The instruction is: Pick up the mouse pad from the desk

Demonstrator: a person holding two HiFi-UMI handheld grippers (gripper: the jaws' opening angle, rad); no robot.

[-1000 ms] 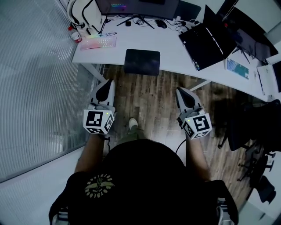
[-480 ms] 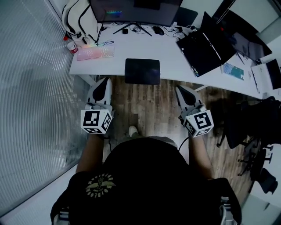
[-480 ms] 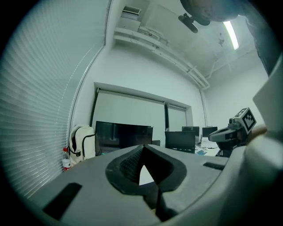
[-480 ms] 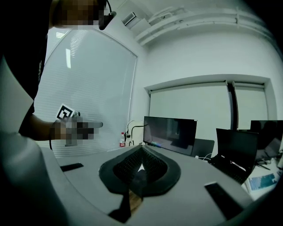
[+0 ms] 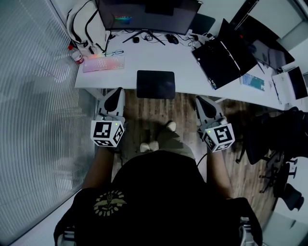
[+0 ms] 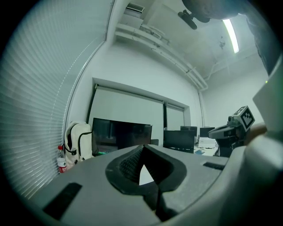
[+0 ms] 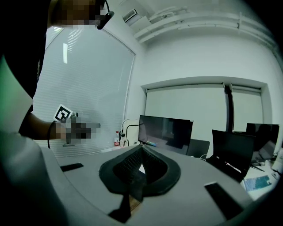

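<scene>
A dark rectangular mouse pad (image 5: 155, 84) lies at the front edge of the white desk (image 5: 192, 72), slightly overhanging it. My left gripper (image 5: 117, 92) is held level just short of the desk edge, left of the pad, jaws shut and empty. My right gripper (image 5: 201, 102) sits to the pad's right, below the desk edge, also shut with nothing in it. In the left gripper view the closed jaws (image 6: 143, 150) point toward a monitor (image 6: 121, 134). The right gripper view shows its closed jaws (image 7: 140, 152) aimed at the same monitor (image 7: 166, 132).
On the desk stand a large monitor (image 5: 149, 12), a pastel keyboard (image 5: 103, 63), an open black laptop (image 5: 226, 48), a mouse (image 5: 172, 38) and cables. A white backpack (image 5: 86, 24) sits at the back left. A glass wall with blinds (image 5: 38, 105) runs along the left; a black chair (image 5: 284, 139) stands right.
Both grippers and the person have moved closer to the desk; the desk edge and mouse pad now sit nearer the gripper tips. A foot has stepped forward. Jaws stay shut.
</scene>
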